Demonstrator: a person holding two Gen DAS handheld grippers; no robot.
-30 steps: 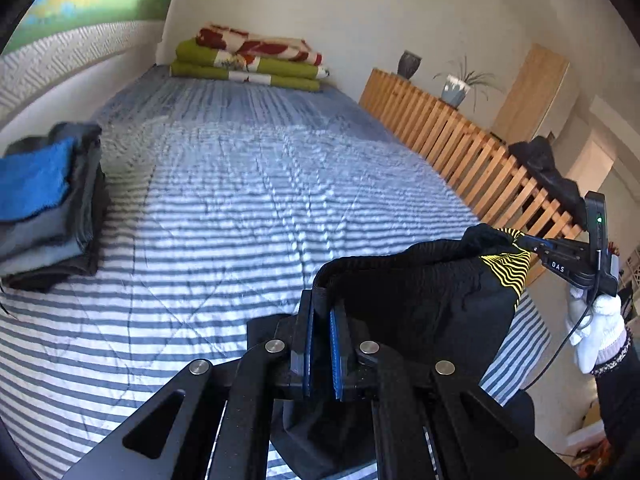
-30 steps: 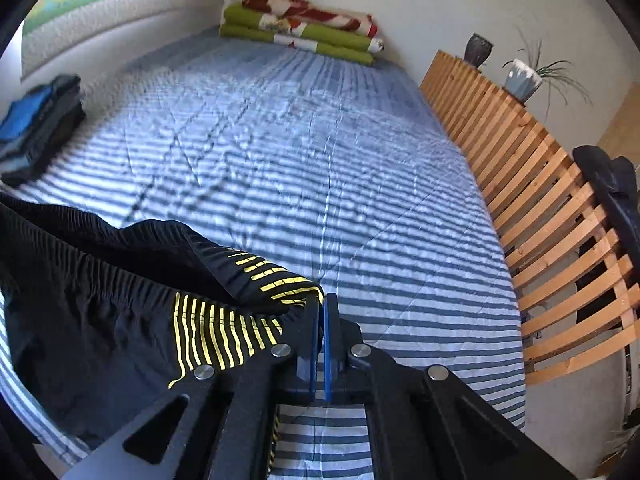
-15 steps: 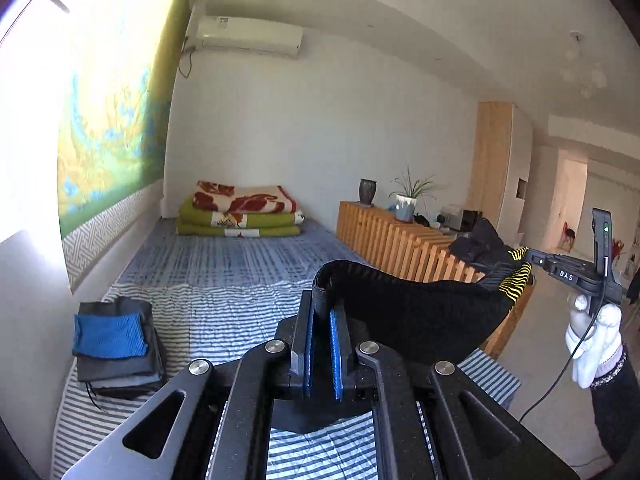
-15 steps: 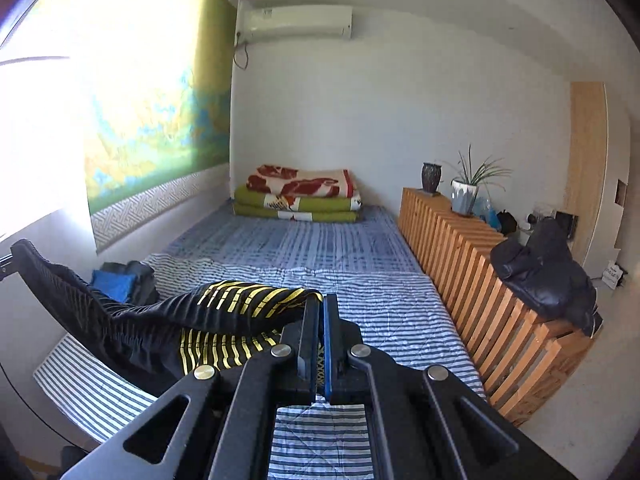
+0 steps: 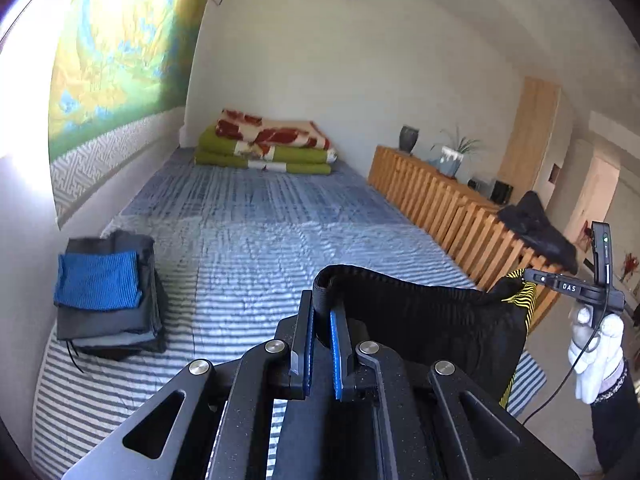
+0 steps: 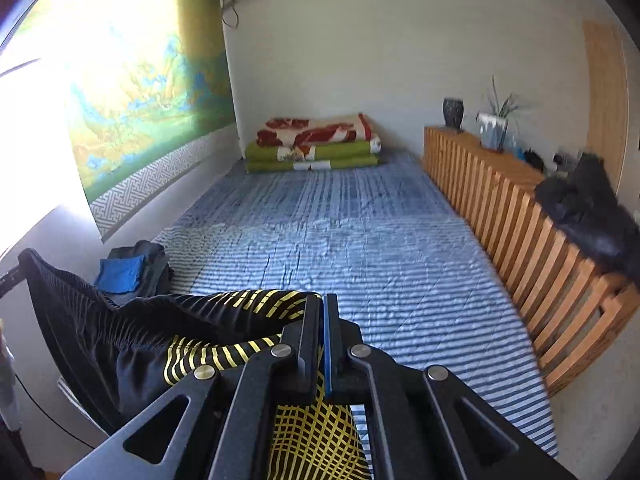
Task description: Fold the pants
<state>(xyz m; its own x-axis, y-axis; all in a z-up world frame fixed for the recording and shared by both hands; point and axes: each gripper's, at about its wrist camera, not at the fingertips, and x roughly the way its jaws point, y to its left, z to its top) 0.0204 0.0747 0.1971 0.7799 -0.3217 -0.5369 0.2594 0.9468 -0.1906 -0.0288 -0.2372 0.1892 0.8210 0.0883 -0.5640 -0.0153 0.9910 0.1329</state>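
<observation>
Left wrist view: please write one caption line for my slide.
Left gripper and right gripper hold black pants above striped bed.

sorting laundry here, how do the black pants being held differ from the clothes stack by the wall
The black pants hang unfolded in the air, stretched between both tools; the clothes stack lies folded on the bed. The pants carry yellow stripes; the stack is grey with a blue piece on top. Both are mostly dark fabric.

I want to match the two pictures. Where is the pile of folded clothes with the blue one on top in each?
Left wrist view: the pile of folded clothes lies at left, on the striped bed.
Right wrist view: it is smaller, lower left, just above the black pants.
Shared landmark: the green blankets by the far wall.
</observation>
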